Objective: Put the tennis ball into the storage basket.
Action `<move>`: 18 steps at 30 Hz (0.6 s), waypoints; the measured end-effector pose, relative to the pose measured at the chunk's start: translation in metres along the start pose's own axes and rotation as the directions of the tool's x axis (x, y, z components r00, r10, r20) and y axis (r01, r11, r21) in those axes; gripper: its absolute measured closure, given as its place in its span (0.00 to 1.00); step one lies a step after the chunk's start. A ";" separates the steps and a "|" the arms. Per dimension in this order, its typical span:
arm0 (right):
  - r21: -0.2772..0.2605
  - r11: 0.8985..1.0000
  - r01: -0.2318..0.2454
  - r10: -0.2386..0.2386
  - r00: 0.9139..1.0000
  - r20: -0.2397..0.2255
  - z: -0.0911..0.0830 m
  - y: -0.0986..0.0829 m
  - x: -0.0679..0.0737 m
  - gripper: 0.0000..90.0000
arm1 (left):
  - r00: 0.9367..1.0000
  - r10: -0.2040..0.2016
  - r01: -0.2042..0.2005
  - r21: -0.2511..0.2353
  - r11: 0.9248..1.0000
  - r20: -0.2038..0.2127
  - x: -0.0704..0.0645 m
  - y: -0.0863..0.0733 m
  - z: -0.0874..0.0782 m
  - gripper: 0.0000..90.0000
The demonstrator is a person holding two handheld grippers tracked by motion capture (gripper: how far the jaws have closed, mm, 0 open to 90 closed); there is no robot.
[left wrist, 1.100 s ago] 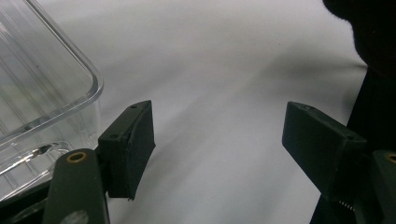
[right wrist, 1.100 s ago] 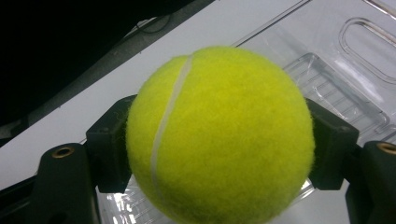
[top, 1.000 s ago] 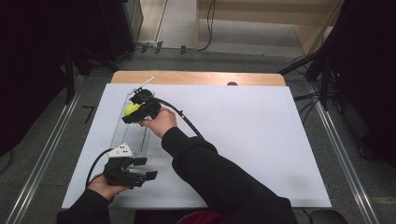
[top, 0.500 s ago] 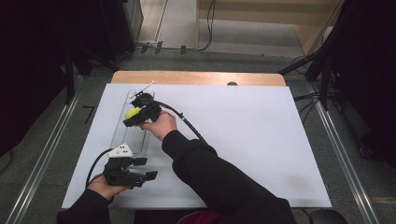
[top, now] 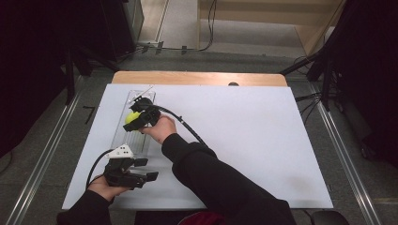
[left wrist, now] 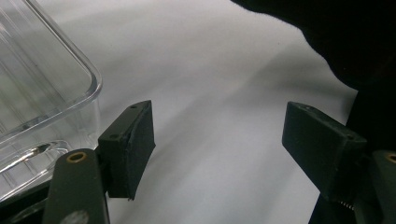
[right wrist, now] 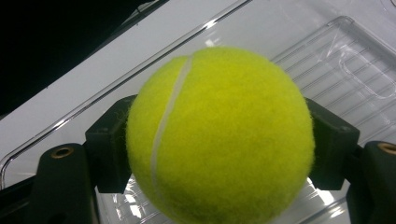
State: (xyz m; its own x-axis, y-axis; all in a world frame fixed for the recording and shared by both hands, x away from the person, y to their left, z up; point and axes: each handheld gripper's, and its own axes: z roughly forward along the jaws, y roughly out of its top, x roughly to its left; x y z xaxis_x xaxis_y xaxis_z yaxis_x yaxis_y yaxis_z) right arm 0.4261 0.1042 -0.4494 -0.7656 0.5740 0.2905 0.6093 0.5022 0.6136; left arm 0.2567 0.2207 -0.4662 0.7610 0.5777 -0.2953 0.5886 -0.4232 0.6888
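The left gripper [top: 141,176] is resting at the near end of the clear tray [top: 123,134], jaws standing apart and empty. The right gripper [top: 136,116] is gripping the tennis ball [top: 131,117] and has been drawing it nearer along the tray over the last second; placement inside is likely approaching. The ball [right wrist: 219,135] is showing bright yellow felt with one white seam, hanging above the ribbed tray floor.

The worktop [top: 197,78] is a wooden board, its far edge showing bare as a tan strip. A white sheet [top: 244,140] covers nearly all of it (only that far strip stays uncovered). On the sheet's left part lies a clear tray [top: 123,133], long side running away from the person. A small dark spot [top: 233,84] sits at the sheet's far edge.
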 end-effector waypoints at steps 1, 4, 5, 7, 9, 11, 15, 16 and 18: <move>0.000 1.000 0.001 -0.001 1.000 -0.001 0.000 0.000 0.000 0.25 | 1.000 0.000 0.000 0.000 1.000 -0.001 0.000 0.000 0.000 0.29; 0.003 1.000 0.001 -0.001 1.000 -0.016 0.000 0.000 0.000 0.24 | 1.000 -0.001 0.001 0.001 1.000 0.000 0.000 0.000 0.000 0.29; 0.001 1.000 0.012 -0.012 1.000 -0.013 0.000 0.000 0.000 0.24 | 1.000 0.000 0.000 0.003 1.000 -0.001 0.000 0.000 0.000 0.29; 0.000 1.000 0.022 -0.022 1.000 -0.005 -0.001 0.001 0.000 0.21 | 1.000 0.000 0.000 0.002 1.000 -0.001 0.000 0.000 0.000 0.29; -0.018 1.000 0.013 -0.014 1.000 -0.013 -0.003 0.001 0.001 0.20 | 1.000 -0.001 0.001 0.002 1.000 0.000 0.000 0.000 0.000 0.29; -0.035 0.999 0.008 -0.009 1.000 -0.012 -0.007 0.003 0.001 0.20 | 1.000 -0.001 0.001 0.003 1.000 0.000 0.000 0.000 0.000 0.29; -0.050 0.999 0.009 -0.009 1.000 -0.012 -0.015 0.005 0.000 0.20 | 1.000 -0.001 0.001 0.003 1.000 0.000 0.000 0.000 0.000 0.29; -0.049 0.999 0.010 -0.011 1.000 -0.012 -0.017 0.005 0.000 0.20 | 1.000 -0.001 0.001 0.003 1.000 0.000 0.000 0.000 0.000 0.29; -0.042 0.999 0.009 -0.009 1.000 -0.010 -0.020 0.005 0.000 0.20 | 1.000 -0.001 0.001 0.003 1.000 -0.001 0.000 0.000 0.000 0.29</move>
State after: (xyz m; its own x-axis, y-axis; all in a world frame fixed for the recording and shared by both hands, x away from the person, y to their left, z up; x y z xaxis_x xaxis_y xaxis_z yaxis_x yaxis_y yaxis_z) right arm 0.4253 0.0936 -0.4316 -0.7733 0.5629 0.2917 0.5932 0.4799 0.6464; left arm 0.2571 0.2206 -0.4663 0.7603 0.5788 -0.2949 0.5898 -0.4249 0.6867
